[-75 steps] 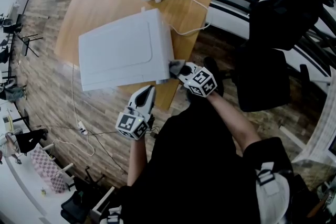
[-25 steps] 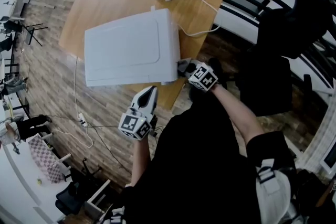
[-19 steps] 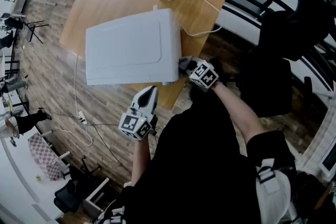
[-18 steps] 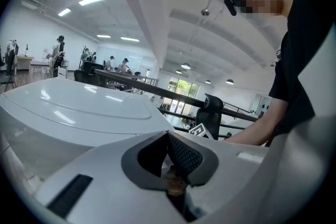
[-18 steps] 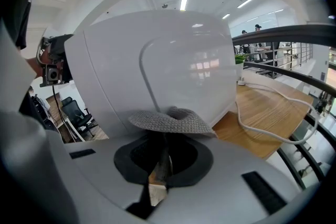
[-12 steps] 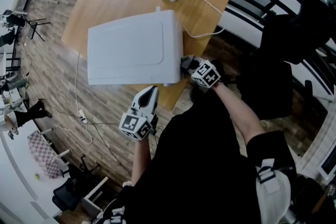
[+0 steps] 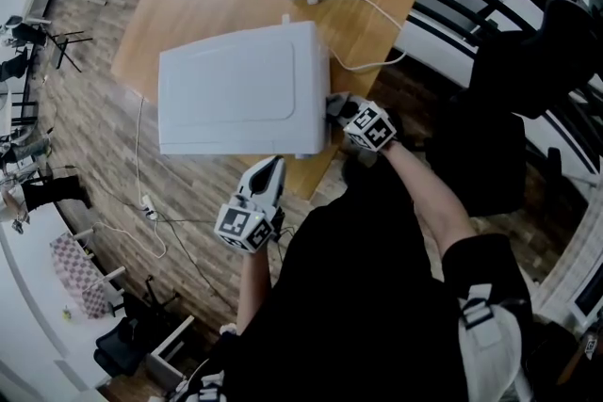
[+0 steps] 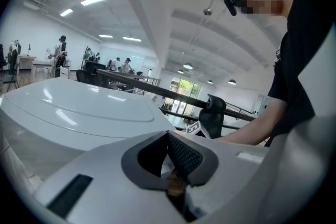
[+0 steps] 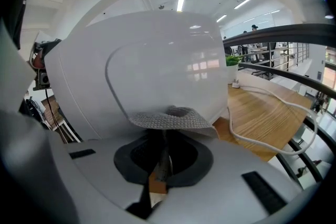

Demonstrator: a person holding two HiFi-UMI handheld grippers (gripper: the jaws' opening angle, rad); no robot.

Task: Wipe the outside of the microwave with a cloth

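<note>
Wiping the side wall of the microwave [image 7: 236, 89] looks to be the step in hand. The right claw [image 9: 164, 144] is clamped tight on a grey cloth [image 9: 167, 118]. The cloth's free fold fans out just ahead of the tips and appears to lie against the white panel straight in front of them.

To do this well, press square into the wall so that the fold, not the hard tips, meets the casing. Then draw the cloth in long, overlapping strokes along the panel, without letting the grip slacken. The lower edge of the wall sits just under the fold, near where it meets the wooden counter [image 7: 198, 5], so a low pass should catch that edge. A white cable [image 9: 262, 99] trails off to the claw's right, and strokes that way should stop short of it.

The left claw [image 8: 172, 157] has its jaws closed together with nothing between them. It hangs apart from the appliance, whose top rises ahead of it and to its left. It could brace the casing if the microwave slides.
</note>
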